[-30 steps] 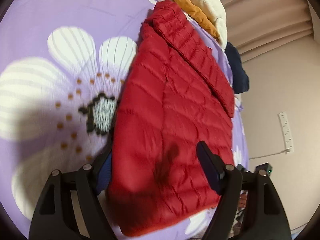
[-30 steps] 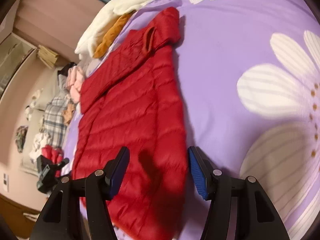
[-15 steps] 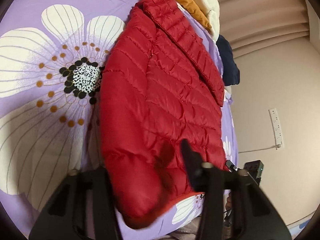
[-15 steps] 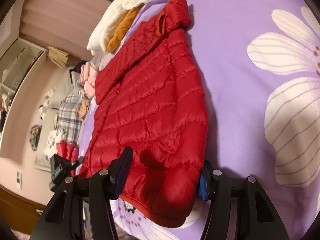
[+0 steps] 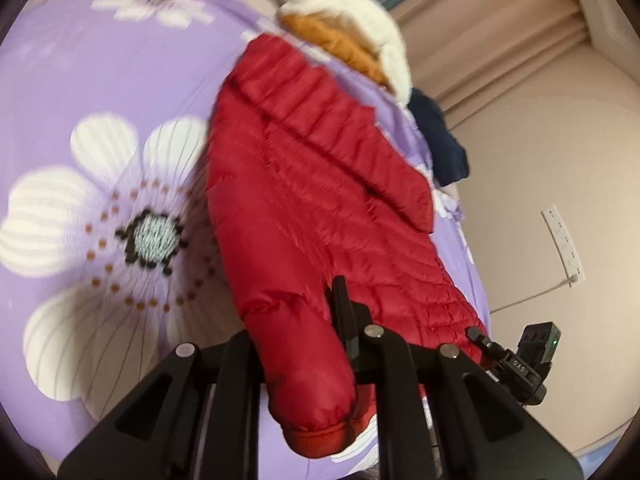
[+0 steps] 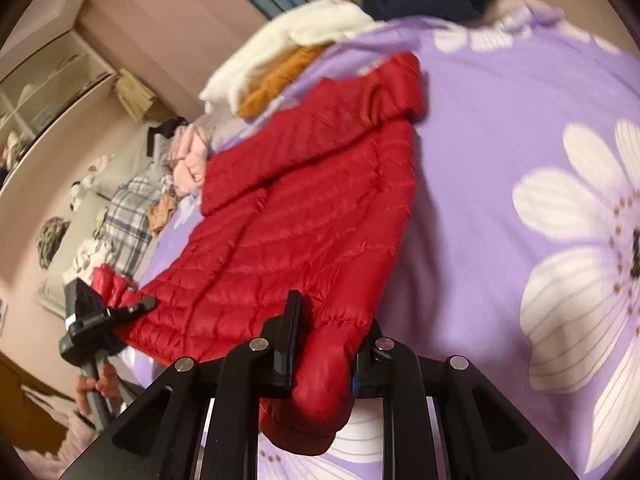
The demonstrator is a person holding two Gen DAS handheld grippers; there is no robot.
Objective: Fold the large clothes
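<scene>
Pinkish-beige walls (image 5: 540, 152) w/ outlet strip (image 5: 564, 242), pleated curtain (image 5: 492, 8), glass-door cabinet (image 6: 44, 84) in corner.

Only legible text: "DAS" on black device (image 5: 516, 365) beside jacket hem; blurred, uncertain.

In the left wrist view, the red quilted puffer jacket (image 5: 320, 208) hides the left finger (image 5: 236, 364) of the black left gripper (image 5: 298, 344), and motion blur smears the purple flower-print bedspread (image 5: 120, 80). In the right wrist view, the black right gripper (image 6: 326, 344) has its pads buried in a bulging red fold. At lower left, a hand (image 6: 98, 384) is cut off behind a grey handle.
</scene>
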